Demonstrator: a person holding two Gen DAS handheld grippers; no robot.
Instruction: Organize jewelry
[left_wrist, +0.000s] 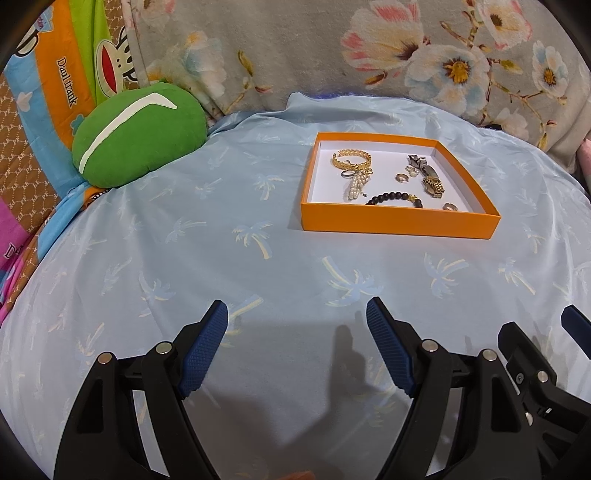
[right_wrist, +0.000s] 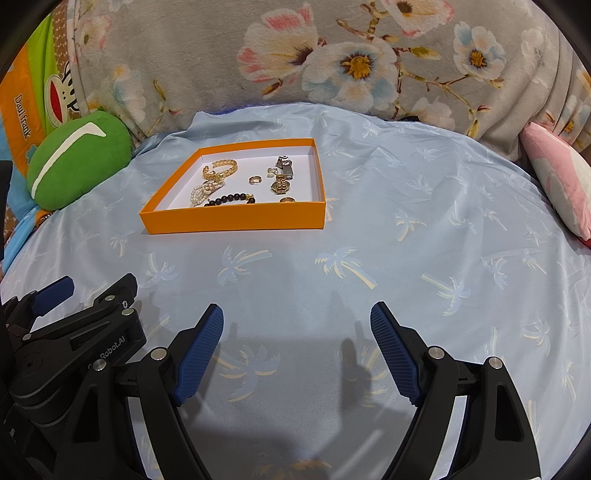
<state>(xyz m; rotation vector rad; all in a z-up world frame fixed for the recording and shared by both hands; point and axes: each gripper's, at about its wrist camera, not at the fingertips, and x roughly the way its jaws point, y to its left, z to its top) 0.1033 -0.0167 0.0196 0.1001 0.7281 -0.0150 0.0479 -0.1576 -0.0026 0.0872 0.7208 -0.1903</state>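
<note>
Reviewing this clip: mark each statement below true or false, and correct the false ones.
1. All the jewelry lies inside the orange box. True.
2. The left gripper holds the black bead bracelet. False: its jaws stand open and empty; the bracelet lies in the box.
3. The right gripper is open. True.
4. The green cushion sits right of the box. False: it sits to the left.
5. The gold bangle lies on the blue sheet. False: it lies in the box.
</note>
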